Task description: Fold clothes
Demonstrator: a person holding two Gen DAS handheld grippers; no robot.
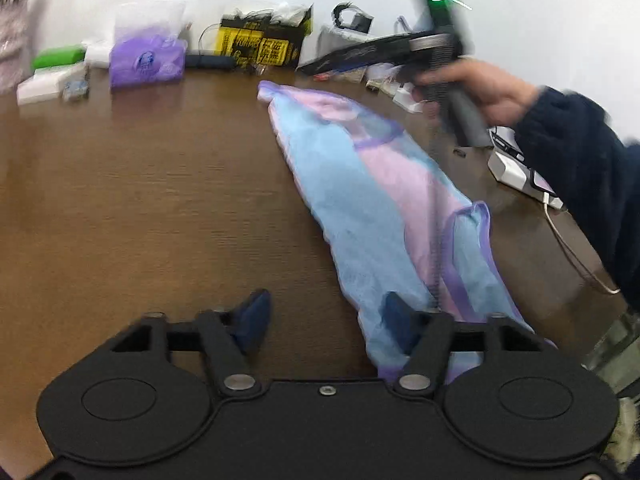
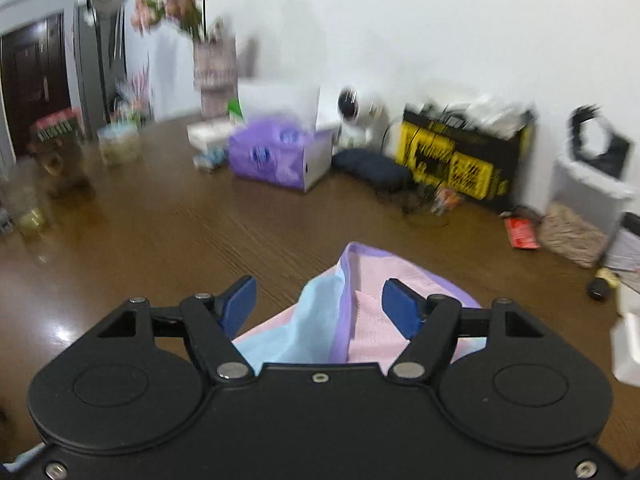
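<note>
Stretching to a white wall (image 2: 400, 20) lined with clutter, the wooden table (image 1: 140, 200) bore the garment (image 1: 360, 200) lying flat beneath both grippers (image 1: 326, 320) (image 2: 320, 304), each open and empty.

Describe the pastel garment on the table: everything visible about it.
The garment is a thin, mesh-looking top in light blue and pink panels with purple binding along its openings. It lies folded lengthwise into a long narrow strip, running diagonally across the brown wooden table, mostly flat with slight wrinkles. Its near end lies under the left claw, whose fingers stand apart; one sits over the cloth without pinching it. The right claw hovers open above the far end.
</note>
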